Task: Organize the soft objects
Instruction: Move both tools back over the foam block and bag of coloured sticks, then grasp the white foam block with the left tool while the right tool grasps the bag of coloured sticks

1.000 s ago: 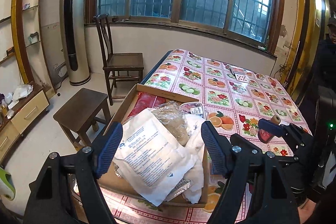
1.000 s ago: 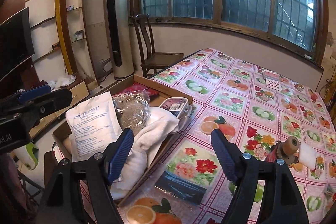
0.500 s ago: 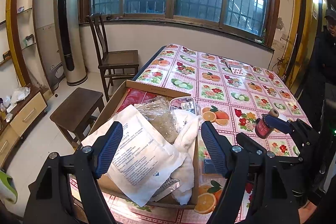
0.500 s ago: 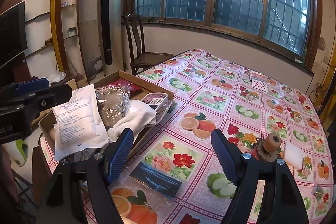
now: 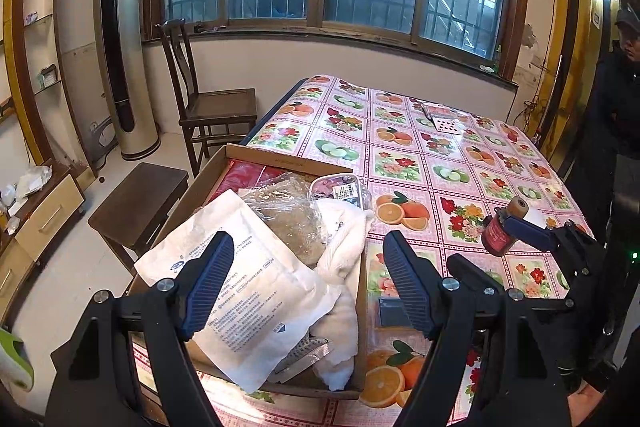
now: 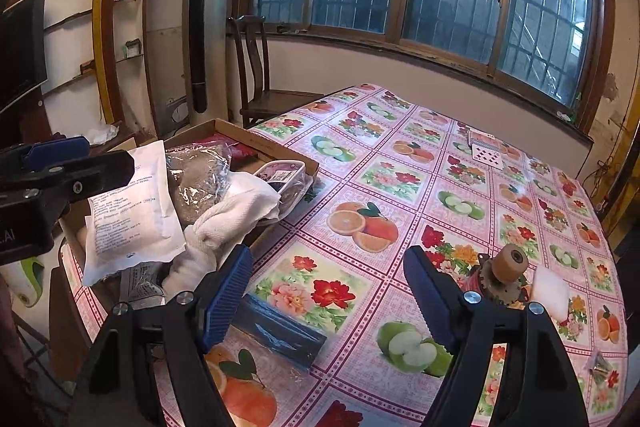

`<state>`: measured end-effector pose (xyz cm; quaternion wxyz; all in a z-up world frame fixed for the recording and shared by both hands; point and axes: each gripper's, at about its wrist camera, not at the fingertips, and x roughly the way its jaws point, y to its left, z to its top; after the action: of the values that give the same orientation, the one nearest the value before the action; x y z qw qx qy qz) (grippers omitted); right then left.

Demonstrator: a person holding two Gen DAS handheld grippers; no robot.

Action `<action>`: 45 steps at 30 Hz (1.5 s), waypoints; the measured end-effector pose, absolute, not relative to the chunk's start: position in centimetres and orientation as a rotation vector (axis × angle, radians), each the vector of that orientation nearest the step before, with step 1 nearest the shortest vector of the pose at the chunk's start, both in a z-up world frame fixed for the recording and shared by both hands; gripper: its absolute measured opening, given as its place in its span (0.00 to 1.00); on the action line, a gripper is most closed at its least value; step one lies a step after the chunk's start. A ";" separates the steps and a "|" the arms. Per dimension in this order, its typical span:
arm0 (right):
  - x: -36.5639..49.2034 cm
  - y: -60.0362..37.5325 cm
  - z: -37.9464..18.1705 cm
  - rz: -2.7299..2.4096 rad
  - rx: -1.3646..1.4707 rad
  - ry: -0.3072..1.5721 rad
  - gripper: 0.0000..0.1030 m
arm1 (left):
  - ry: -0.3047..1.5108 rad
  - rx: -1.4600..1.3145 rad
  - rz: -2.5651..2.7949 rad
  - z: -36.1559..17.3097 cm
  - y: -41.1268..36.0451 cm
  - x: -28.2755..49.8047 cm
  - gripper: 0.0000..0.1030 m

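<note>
Across the room: a bench (image 5: pixel 404 163) under a fruit-and-flower oilcloth stands below a barred window, with a wooden chair (image 5: pixel 208 103) and a low stool (image 5: pixel 140 199) beside it.
Cardboard box: a shallow open box (image 5: pixel 280 163) sits at the bench's near left corner, heaped with soft goods.
White pouch: a flat printed white pouch (image 5: pixel 256 291) lies on top of the heap, tilted, its near end over the box's front wall.
White towel: a rumpled towel (image 5: pixel 344 239) lies just right of the pouch, spilling against the box's right wall.
Clear bag: a crinkled clear bag of brownish fill (image 5: pixel 292 215) rests behind the pouch, touching the towel.
Red packet: a red packet (image 5: pixel 248 175) lies at the far end of the box.
Dark blue packet: a flat dark blue packet (image 6: pixel 280 331) lies on the oilcloth just outside the box, near the right claw's left finger.
Left claw: the left claw (image 5: pixel 308 283) hangs above the box with its fingers spread wide, holding nothing; the pouch and towel lie below and between them.
Right claw: the right claw (image 6: pixel 328 299) hangs over the oilcloth, fingers wide apart and empty; the box lies to its left.
Spool: a small red spool with a tan cap (image 6: pixel 504 267) stands near the right claw's right finger.
Playing cards: a few cards (image 6: pixel 486 153) lie far back on the bench.
</note>
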<state>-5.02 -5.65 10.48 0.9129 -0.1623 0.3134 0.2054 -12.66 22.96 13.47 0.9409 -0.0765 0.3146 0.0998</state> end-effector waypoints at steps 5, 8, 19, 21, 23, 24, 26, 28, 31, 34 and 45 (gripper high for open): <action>-4.2 -7.7 10.4 0.462 -0.290 0.712 0.78 | 0.691 -0.167 0.144 12.8 21.8 -11.8 0.75; -3.7 -9.2 10.0 0.476 -0.255 0.754 0.78 | 0.718 -0.153 0.112 12.4 20.7 -11.2 0.75; 0.3 -23.1 11.3 0.242 -0.077 0.823 0.82 | 0.814 -0.152 -0.019 11.4 16.3 -7.9 0.75; 1.9 -27.0 11.6 0.169 -0.022 0.848 0.84 | 0.824 -0.155 -0.036 11.3 15.6 -7.3 0.75; 3.2 -30.2 11.4 0.108 0.018 0.883 0.87 | 0.837 -0.153 -0.048 11.1 14.7 -6.5 0.75; 3.8 -31.7 11.3 0.088 0.044 0.897 0.87 | 0.840 -0.149 -0.058 11.0 14.1 -6.3 0.75; 4.2 -34.4 11.1 0.050 0.086 0.913 0.87 | 0.843 -0.144 -0.094 11.1 12.9 -6.0 0.75; 4.0 -36.9 11.1 0.016 0.127 0.916 0.87 | 0.857 -0.143 -0.143 11.2 11.3 -5.6 0.75; 3.6 -39.5 11.0 -0.022 0.133 0.931 0.87 | 0.865 -0.120 -0.218 11.8 8.1 -5.1 0.75; 3.5 -41.9 10.6 -0.056 0.108 0.961 0.88 | 0.890 -0.111 -0.315 12.4 4.3 -4.0 0.75; 3.2 -46.2 8.4 -0.122 0.100 1.022 0.89 | 0.964 -0.028 -0.361 10.9 -5.2 2.2 0.75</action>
<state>3.21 -46.20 8.40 0.8694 0.0480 0.4883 -0.0582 2.18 -5.18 10.95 0.8704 -0.0135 0.4609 -0.1728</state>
